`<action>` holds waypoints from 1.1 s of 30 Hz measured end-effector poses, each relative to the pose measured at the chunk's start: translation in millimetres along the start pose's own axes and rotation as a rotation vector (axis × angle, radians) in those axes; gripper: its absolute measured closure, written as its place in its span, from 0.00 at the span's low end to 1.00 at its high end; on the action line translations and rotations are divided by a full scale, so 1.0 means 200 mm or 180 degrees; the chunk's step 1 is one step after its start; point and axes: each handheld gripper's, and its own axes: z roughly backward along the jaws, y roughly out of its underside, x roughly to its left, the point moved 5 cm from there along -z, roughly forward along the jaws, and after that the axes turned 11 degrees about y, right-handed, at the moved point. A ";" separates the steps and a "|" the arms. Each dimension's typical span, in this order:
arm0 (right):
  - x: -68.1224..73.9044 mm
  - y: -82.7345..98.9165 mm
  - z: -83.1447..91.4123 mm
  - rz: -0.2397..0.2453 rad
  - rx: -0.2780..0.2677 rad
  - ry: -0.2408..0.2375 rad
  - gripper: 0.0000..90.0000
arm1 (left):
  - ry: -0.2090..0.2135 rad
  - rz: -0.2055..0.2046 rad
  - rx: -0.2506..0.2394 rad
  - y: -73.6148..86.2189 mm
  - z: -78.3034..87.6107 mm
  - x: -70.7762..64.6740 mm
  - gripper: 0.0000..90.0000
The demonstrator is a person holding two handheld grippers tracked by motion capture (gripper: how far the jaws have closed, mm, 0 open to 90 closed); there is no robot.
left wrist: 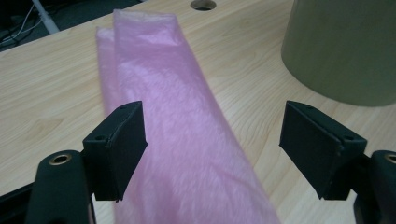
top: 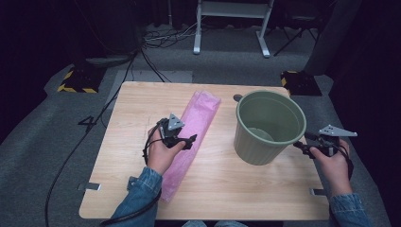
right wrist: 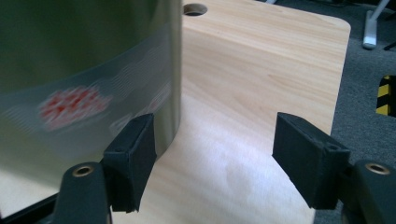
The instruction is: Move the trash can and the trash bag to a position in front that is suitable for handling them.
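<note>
One pink bag (top: 193,137), one green bin (top: 268,126)

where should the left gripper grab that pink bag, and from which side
Probably at the bag's near half, where the left gripper already hovers with open jaws. It lies flat as a long folded strip, so come down from above and pinch one long edge; the strip looks nearly as wide as the jaws stand apart.

**Around my wooden table**

My light wooden table (top: 142,109) has a round cable hole (top: 237,98) near its far edge. Beyond the table, grey carpet (top: 227,64) holds a white metal frame (top: 231,23), loose cables (top: 161,38), and yellow-and-black striped feet (top: 75,81) at both far corners.
</note>
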 end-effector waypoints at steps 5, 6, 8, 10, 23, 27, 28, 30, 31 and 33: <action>-0.01 0.02 -0.11 0.0038 0.0050 0.0113 0.34 | -0.0185 -0.0177 0.0246 -0.03 -0.15 -0.04 0.26; -0.02 0.02 -0.17 0.0016 0.0062 0.0147 0.35 | -0.0115 -0.0177 0.0253 -0.05 -0.23 -0.06 0.26; -0.02 0.02 -0.20 -0.0014 0.0036 0.0129 0.35 | -0.0026 -0.0182 0.0189 -0.07 -0.29 -0.07 0.26; -0.02 0.02 -0.23 0.0010 0.0045 0.0116 0.35 | 0.0065 -0.0130 0.0112 -0.08 -0.35 -0.08 0.26; 0.10 0.00 -0.26 0.0086 -0.0059 -0.0139 0.41 | 0.0281 -0.0276 0.0167 -0.09 -0.58 -0.11 0.32; 0.22 -0.01 -0.24 0.0398 -0.0028 -0.0275 0.42 | 0.0195 -0.0410 0.0229 -0.07 -0.54 -0.13 0.42; 0.24 -0.01 -0.23 0.0451 -0.0028 -0.0288 0.43 | 0.0167 -0.0436 0.0257 -0.05 -0.49 -0.13 0.43; 0.29 -0.01 -0.22 0.0508 -0.0022 -0.0323 0.43 | 0.0179 -0.0413 0.0265 -0.02 -0.44 -0.14 0.44; 0.31 -0.01 -0.22 0.0520 -0.0019 -0.0346 0.43 | 0.0206 -0.0396 0.0272 0.00 -0.42 -0.15 0.44; 0.33 0.00 -0.21 0.0532 -0.0016 -0.0371 0.43 | 0.0237 -0.0367 0.0272 0.02 -0.39 -0.15 0.44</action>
